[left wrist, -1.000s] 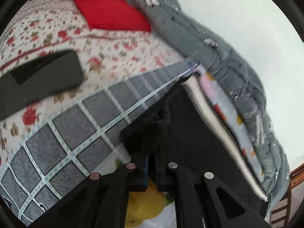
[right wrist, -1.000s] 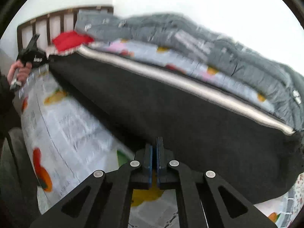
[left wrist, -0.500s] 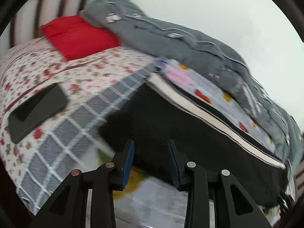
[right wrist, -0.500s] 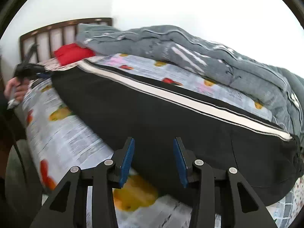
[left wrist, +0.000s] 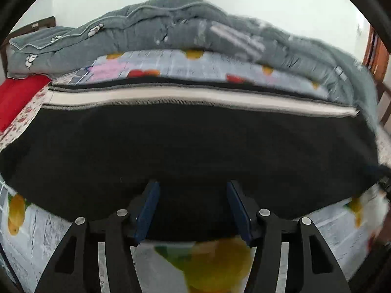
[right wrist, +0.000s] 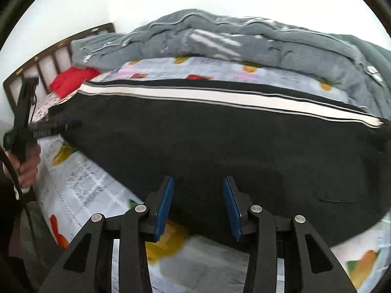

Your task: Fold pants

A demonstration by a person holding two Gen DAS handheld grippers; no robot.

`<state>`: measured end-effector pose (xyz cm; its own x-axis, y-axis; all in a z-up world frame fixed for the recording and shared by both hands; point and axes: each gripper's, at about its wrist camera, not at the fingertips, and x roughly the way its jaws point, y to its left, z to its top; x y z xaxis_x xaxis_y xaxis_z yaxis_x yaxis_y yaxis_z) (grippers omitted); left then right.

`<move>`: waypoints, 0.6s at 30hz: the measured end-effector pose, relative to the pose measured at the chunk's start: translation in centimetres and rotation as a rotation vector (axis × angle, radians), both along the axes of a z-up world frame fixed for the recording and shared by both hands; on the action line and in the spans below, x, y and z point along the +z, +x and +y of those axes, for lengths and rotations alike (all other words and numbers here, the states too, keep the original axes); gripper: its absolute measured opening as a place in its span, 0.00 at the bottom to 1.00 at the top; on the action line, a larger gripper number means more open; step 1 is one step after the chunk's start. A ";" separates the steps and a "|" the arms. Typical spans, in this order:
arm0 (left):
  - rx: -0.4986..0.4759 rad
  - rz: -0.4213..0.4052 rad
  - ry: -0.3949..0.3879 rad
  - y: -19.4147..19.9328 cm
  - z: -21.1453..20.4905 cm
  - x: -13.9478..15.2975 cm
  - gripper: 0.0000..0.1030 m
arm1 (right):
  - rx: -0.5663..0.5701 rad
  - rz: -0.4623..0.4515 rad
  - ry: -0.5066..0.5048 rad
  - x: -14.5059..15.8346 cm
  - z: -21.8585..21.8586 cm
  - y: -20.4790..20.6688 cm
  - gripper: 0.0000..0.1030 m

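Left wrist view: we see our left tool (left wrist: pixel 193 210) with its blue pads spread wide, nothing between them. The black pants (left wrist: pixel 190 151) lie flat across the bed, and their near edge runs just in front of and beneath the pads. A white side stripe (left wrist: pixel 195 95) runs along the far edge of the pants. Under them is the fruit-printed sheet (left wrist: pixel 215 261), and behind them a grey quilt (left wrist: pixel 185 26) is heaped against the wall. A red pillow (left wrist: pixel 17 97) shows at far left.

From the right wrist view, our right tool (right wrist: pixel 198 206) is likewise wide open and holds nothing, poised over the near edge of the pants (right wrist: pixel 220 151). At the left of this view the left tool (right wrist: pixel 52 127) reaches in at the end of the pants, the hand (right wrist: pixel 28 168) gripping its handle. The wooden headboard (right wrist: pixel 48 53) stands behind.
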<state>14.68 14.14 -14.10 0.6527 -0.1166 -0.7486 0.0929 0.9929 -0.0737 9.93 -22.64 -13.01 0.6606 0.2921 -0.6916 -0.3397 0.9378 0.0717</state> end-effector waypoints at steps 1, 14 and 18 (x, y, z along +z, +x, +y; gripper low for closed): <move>0.009 -0.013 0.011 -0.4 0.5 -0.2 0.54 | -0.013 -0.002 0.003 0.1 -0.8 -0.2 0.41; 0.451 -0.107 -0.169 -4.3 18.6 0.2 0.51 | -0.142 0.006 -0.024 0.0 -2.6 0.9 0.47; 0.512 -0.099 -0.272 -4.4 22.7 -1.4 0.51 | -0.181 0.010 -0.031 -0.2 -2.4 1.1 0.49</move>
<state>10.32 36.87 -15.52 0.7416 0.0522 -0.6688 -0.3738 0.8600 -0.3474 11.07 -25.02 -13.19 0.6938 0.1476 -0.7049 -0.1649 0.9853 0.0440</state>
